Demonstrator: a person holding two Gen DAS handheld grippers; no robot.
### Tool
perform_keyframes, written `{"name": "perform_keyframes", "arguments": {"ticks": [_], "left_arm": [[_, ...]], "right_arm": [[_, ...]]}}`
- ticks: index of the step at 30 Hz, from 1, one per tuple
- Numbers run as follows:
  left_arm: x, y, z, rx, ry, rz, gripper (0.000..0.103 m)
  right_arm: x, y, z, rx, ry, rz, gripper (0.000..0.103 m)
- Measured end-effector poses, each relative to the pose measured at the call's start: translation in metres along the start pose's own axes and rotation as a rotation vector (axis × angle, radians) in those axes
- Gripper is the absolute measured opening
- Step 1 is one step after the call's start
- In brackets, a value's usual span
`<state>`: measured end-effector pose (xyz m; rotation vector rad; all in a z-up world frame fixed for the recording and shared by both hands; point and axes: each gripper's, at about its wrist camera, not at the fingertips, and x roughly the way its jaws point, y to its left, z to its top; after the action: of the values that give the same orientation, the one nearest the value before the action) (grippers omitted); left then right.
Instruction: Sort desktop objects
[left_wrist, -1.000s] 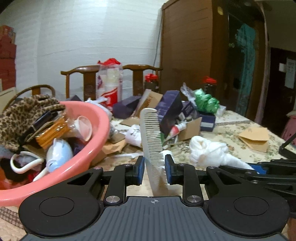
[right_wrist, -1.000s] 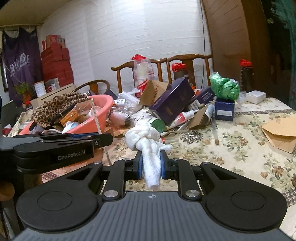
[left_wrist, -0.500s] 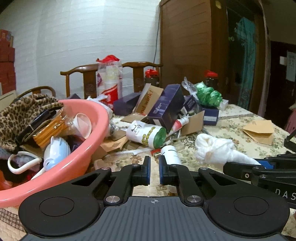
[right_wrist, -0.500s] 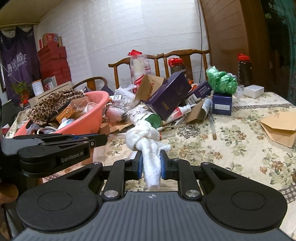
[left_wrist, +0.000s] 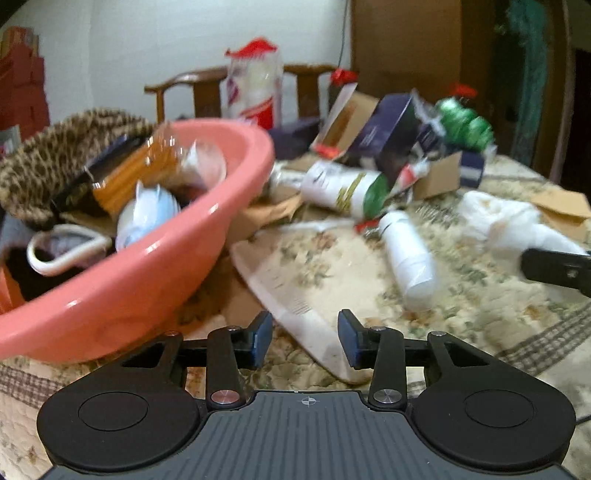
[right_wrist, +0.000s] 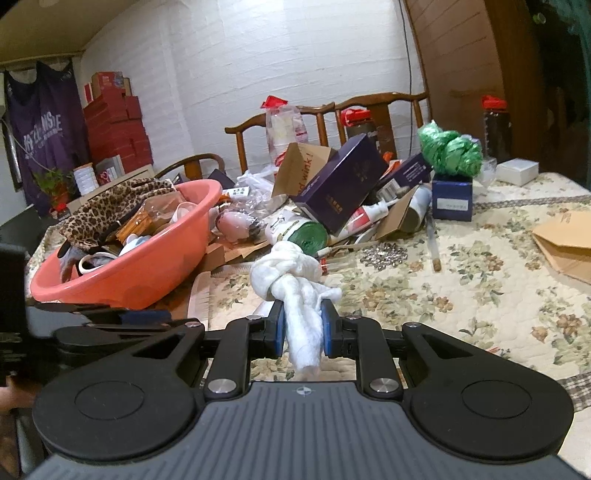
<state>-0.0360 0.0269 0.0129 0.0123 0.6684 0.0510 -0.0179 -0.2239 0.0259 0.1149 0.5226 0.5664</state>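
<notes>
A white comb lies flat on the floral tablecloth beside the pink basin. My left gripper hangs low over the comb's near end with its jaws opening; the comb runs between the fingers and neither pad presses on it. My right gripper is shut on a white knotted cloth, held just above the table. The cloth and a right finger also show at the right of the left wrist view. In the right wrist view the comb lies by the left gripper's fingers.
The basin holds a leopard-print cloth and several small items. Behind the comb lie a white bottle, a green-capped canister, dark blue boxes and a green foil bundle. A cardboard envelope lies at right.
The left gripper held the comb upright, then let it drop onto the table and closed with nothing in it. Now it has sunk towards the comb with its jaws apart. The right gripper keeps the cloth.
</notes>
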Motion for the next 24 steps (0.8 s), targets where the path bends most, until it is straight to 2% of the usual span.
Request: {"name": "perform_keyframes", "arguments": {"ticks": [3,5,8,11,14,16,18,19,20,24], "left_arm": [[0.01,-0.002,0.003,0.004,0.01,0.011,0.058],[0.016,-0.006,0.007,0.004,0.026,0.0,0.065],[0.021,-0.011,0.008,0.007,0.029,0.017,0.068],[0.024,-0.002,0.009,-0.059,0.026,0.041,0.073],[0.032,0.005,0.012,-0.126,0.023,0.089,0.085],[0.038,-0.003,0.015,-0.116,0.021,0.107,0.086],[0.039,-0.017,0.017,-0.061,0.009,0.087,0.072],[0.04,-0.025,0.017,-0.034,0.011,0.061,0.036],[0.039,-0.031,0.017,-0.015,0.007,0.032,0.023],[0.038,-0.034,0.016,-0.005,0.003,-0.001,0.022]], "right_arm": [[0.004,-0.006,-0.002,0.01,0.007,0.012,0.023],[0.007,-0.011,-0.003,0.019,0.01,0.016,0.023],[0.011,-0.018,-0.005,0.033,0.016,0.02,0.023],[0.013,-0.02,-0.006,0.03,0.015,0.028,0.023],[0.015,-0.021,-0.006,0.032,0.006,0.042,0.023],[0.018,-0.022,-0.006,0.04,0.006,0.058,0.023],[0.02,-0.023,-0.007,0.044,0.008,0.066,0.023],[0.02,-0.023,-0.007,0.045,0.008,0.067,0.023],[0.02,-0.024,-0.007,0.047,0.007,0.068,0.023],[0.016,-0.031,-0.007,0.059,-0.004,0.069,0.023]]}}
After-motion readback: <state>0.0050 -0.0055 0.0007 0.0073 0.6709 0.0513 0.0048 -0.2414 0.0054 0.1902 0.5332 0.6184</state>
